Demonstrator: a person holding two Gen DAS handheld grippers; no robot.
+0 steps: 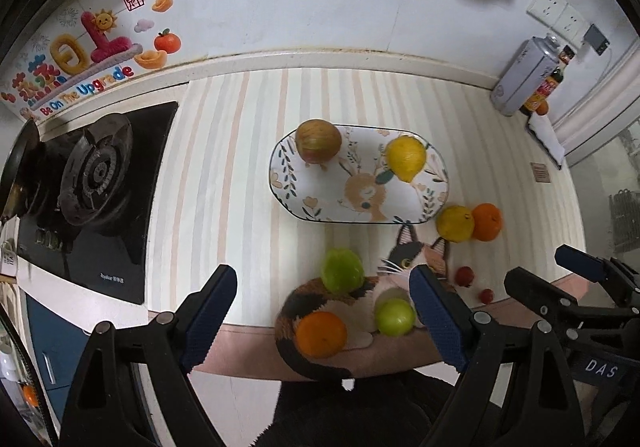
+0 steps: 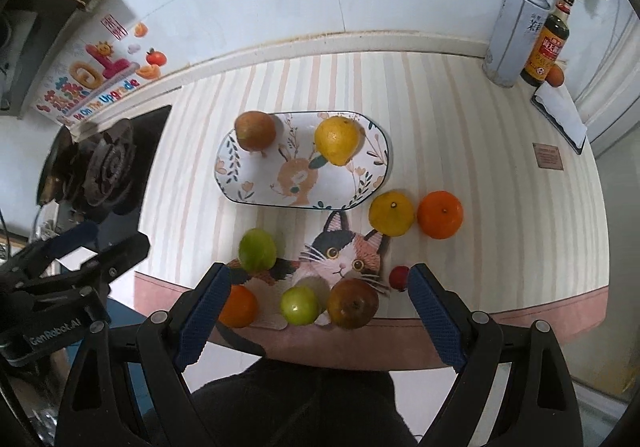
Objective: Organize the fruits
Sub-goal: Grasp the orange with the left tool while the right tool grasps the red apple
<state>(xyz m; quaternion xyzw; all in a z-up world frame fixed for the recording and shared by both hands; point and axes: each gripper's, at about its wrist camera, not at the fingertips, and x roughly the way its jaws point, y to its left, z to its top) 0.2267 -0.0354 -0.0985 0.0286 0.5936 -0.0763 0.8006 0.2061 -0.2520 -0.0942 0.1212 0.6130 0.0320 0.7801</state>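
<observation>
Right wrist view: both hand-held grippers (image 2: 316, 311) (image 1: 324, 311) gape apart above fruit crowding the cat mat (image 2: 344, 247).

Pan (image 1: 18, 167) (stove's far side) edge-cropped

Both wrist cameras look down and forward from the near counter edge, the left one set further left, sharing the plate (image 1: 434, 183) (image 2: 240, 189).
</observation>
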